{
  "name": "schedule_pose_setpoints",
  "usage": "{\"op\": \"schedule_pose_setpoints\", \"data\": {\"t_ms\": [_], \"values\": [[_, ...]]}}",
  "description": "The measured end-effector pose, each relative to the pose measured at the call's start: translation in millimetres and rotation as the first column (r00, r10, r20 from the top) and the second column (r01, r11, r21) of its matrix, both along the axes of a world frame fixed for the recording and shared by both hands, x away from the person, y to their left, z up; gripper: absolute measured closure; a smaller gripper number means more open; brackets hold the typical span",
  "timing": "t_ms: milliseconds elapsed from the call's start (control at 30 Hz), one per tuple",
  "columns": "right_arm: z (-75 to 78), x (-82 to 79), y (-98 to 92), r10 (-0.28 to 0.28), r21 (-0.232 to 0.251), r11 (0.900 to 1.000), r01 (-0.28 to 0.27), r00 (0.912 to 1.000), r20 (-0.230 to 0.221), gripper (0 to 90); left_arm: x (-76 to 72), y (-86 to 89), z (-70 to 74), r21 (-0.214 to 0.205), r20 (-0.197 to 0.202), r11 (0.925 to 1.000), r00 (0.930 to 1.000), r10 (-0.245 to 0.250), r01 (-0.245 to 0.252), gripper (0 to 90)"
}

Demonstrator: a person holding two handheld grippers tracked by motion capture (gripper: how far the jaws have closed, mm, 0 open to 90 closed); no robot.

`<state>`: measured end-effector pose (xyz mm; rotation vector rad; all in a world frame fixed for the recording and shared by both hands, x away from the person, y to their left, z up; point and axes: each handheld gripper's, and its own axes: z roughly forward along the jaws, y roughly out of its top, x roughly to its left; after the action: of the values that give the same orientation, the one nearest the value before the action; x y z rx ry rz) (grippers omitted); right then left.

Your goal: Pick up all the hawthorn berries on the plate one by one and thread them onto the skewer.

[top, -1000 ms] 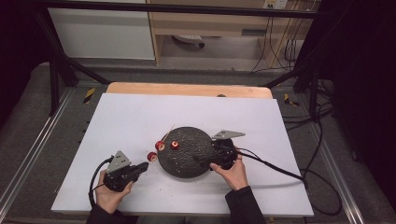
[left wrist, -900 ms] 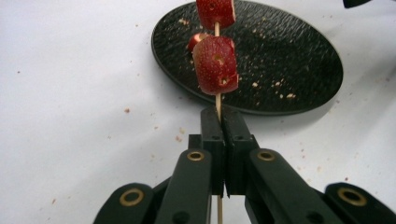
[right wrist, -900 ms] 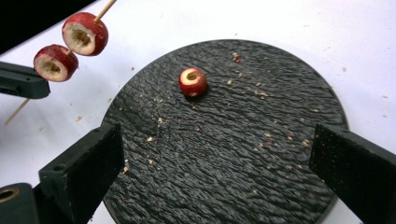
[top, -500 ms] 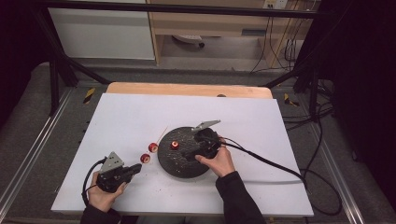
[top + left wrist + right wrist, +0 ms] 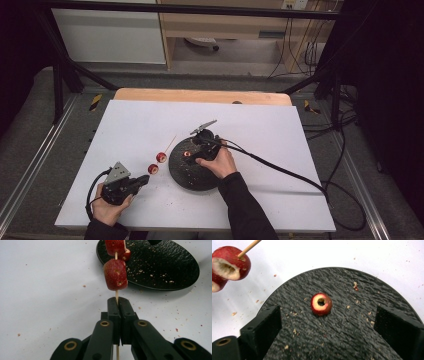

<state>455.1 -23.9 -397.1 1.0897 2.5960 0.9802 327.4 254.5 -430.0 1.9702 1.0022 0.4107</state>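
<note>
A: Item one, the left gripper (image 5: 134,183). How is it entered?

B: Jaws clamped together on the wooden skewer (image 5: 116,294), which is held out toward the black plate (image 5: 182,175). Two red fruit pieces are threaded on the skewer, the nearer piece (image 5: 115,274) and the farther piece (image 5: 115,246). The skewer tip is seen beyond them in the high view, pointing up and away over the white table (image 5: 130,125). No change is noted for this hand against the earlier pictures.

A: Item two, the right gripper (image 5: 196,154)?

B: Moved since a second ago. It was recorded at the right edge of the plate; it is now entered over the plate's middle, jaws wide apart with nothing pressed between them. The jaws have just been closing a little. A third fruit piece (image 5: 321,304), cored and lying hole-up, is seen on the plate between the two jaws, untouched by either.

A: And the plate?

B: It is also shifted; it now lies nearer the table's middle and lower in the high view. Crumbs are scattered on it.

A: Meaning for the work?

B: It is judged that the loose piece is about to be pinched, then carried to the skewer tip and pushed on behind the two already threaded. Two pieces are counted as done, one as pending.
</note>
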Motion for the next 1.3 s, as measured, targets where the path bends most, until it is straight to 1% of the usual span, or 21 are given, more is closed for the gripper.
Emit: {"op": "schedule_pose_setpoints", "data": {"t_ms": [133, 267, 333, 400, 533, 633, 700, 867, 967, 1000, 1067, 1133, 1267, 1300], "values": [[-3.3, 5.6, 3.8, -0.005, 0.001, 1.0000, 0.005, 0.9997, -0.023, 14.3, 0.2, -0.6, 0.0, 0.002, 0.002, 1.0000, 1.0000, 0.000, 0.000, 88.3], [-8.6, 10.9, 7.9, -0.009, -0.022, 0.9997, 0.008, 0.9988, -0.048, 18.9, 1.0, 0.0, -0.3, 0.007, -0.001, 1.0000, 1.0000, 0.000, 0.000, 88.3], [-10.5, 13.2, 11.2, -0.001, -0.030, 0.9995, 0.000, 0.9989, -0.047, 22.5, 0.9, -0.4, -0.5, 0.008, -0.001, 1.0000, 1.0000, -0.001, 0.001, 88.4], [-12.8, 15.4, 14.4, 0.001, -0.024, 0.9997, -0.003, 0.9981, -0.062, 26.3, 1.1, -0.7, -0.7, 0.007, -0.002, 1.0000, 1.0000, -0.001, 0.001, 88.3], [-17.6, 19.9, 17.5, -0.017, -0.019, 0.9997, 0.015, 0.9968, -0.078, 35.9, 1.1, -1.1, -0.9, 0.005, -0.003, 1.0000, 1.0000, -0.001, 0.001, 88.3], [-20.7, 21.8, 18.7, -0.023, -0.014, 0.9997, 0.022, 0.9948, -0.099, 42.7, 1.1, -1.3, -1.0, 0.005, -0.004, 1.0000, 1.0000, -0.004, 0.004, 88.3], [-22.3, 22.9, 18.8, -0.014, -0.011, 0.9999, 0.013, 0.9940, -0.109, 46.6, 1.4, -1.3, -1.1, 0.005, -0.006, 1.0000, 1.0000, -0.004, 0.004, 88.3], [-24.1, 24.7, 19.5, -0.010, -0.002, 1.0000, 0.010, 0.9918, -0.127, 54.3, 1.6, -1.8, -1.3, 0.009, -0.007, 0.9999, 0.9999, -0.009, 0.009, 88.3], [-25.5, 25.3, 19.8, 0.001, -0.006, 1.0000, -0.002, 0.9915, -0.130, 57.7, 1.8, -1.8, -1.4, 0.010, -0.009, 0.9999, 0.9999, -0.010, 0.010, 88.3], [-25.8, 25.2, 20.6, -0.002, 0.001, 1.0000, 0.002, 0.9907, -0.136, 58.2, 1.8, -1.8, -1.4, 0.010, -0.009, 0.9999, 0.9999, -0.010, 0.010, 88.4], [-26.4, 25.6, 20.0, 0.006, -0.009, 0.9999, -0.008, 0.9905, -0.137, 60.2, 1.8, -1.9, -1.5, 0.010, -0.009, 0.9999, 0.9999, -0.011, 0.011, 88.3], [-27.2, 26.0, 20.2, 0.010, -0.008, 0.9999, -0.012, 0.9902, -0.139, 61.6, 2.0, -2.0, -1.5, 0.010, -0.010, 0.9999, 0.9999, -0.010, 0.010, 88.3], [-26.8, 25.5, 20.3, 0.011, -0.008, 0.9999, -0.012, 0.9897, -0.143, 62.0, 1.8, -1.9, -1.4, 0.010, -0.008, 0.9999, 0.9999, -0.010, 0.010, 88.3], [-26.4, 25.3, 20.1, 0.010, -0.008, 0.9999, -0.011, 0.9906, -0.136, 62.1, 1.7, -1.9, -1.3, 0.009, -0.008, 0.9999, 0.9999, -0.010, 0.011, 88.3]]}}
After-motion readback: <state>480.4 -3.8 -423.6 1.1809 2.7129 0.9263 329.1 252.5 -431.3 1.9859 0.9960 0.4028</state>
